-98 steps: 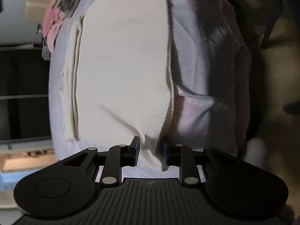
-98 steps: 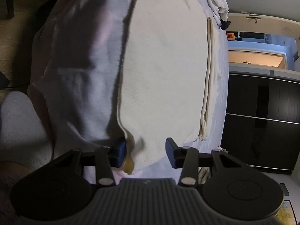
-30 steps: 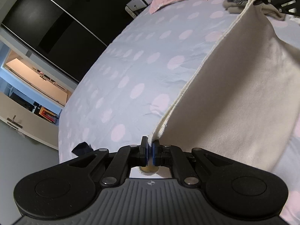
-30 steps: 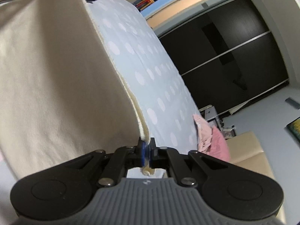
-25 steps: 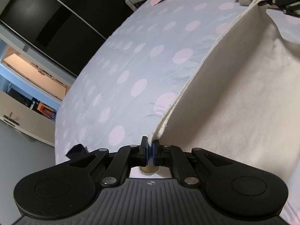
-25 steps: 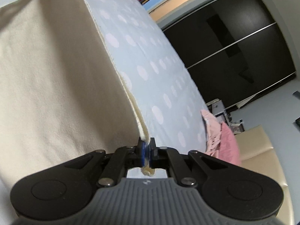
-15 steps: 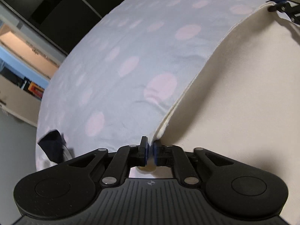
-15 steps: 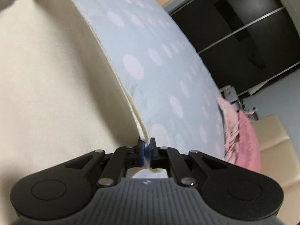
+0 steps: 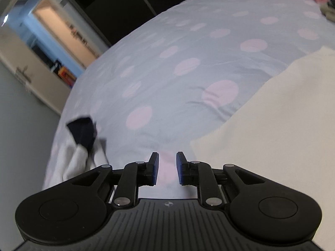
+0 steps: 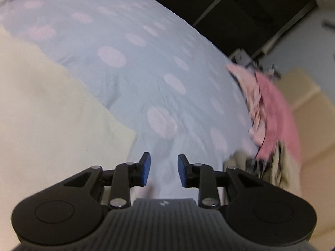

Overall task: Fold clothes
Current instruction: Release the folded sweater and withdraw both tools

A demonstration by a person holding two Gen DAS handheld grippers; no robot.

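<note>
- Both grippers have let go since half a second ago: then each pinched a corner of the cream cloth, now neither holds anything.
- Cloth lies flat on the dotted bedsheet, no longer stretched up between the two grippers; likely just laid down as a fold.
- Left gripper: fingers spread, a clear gap with only sheet showing between the blue pads. Cloth corner sits just beside its right finger, apart from it.
- Right gripper: fingers spread too, gap shows bare sheet. Cloth corner just to the left of its left finger, not touching that I can tell.
- Release makes sense here: cloth rests on the bed with its edges squared, so the grip is no longer needed for this fold.
- Both views blurred, so the grippers look to be in motion; direction unclear from these alone.
- Pink clothes piled at the far side of the bed, with a beige item below them; probably waiting their turn.
- Dark and white garment at the bed edge in the left view, well apart from the cloth.
- Whether the cloth needs another fold I cannot tell; only its corners are in view.
</note>
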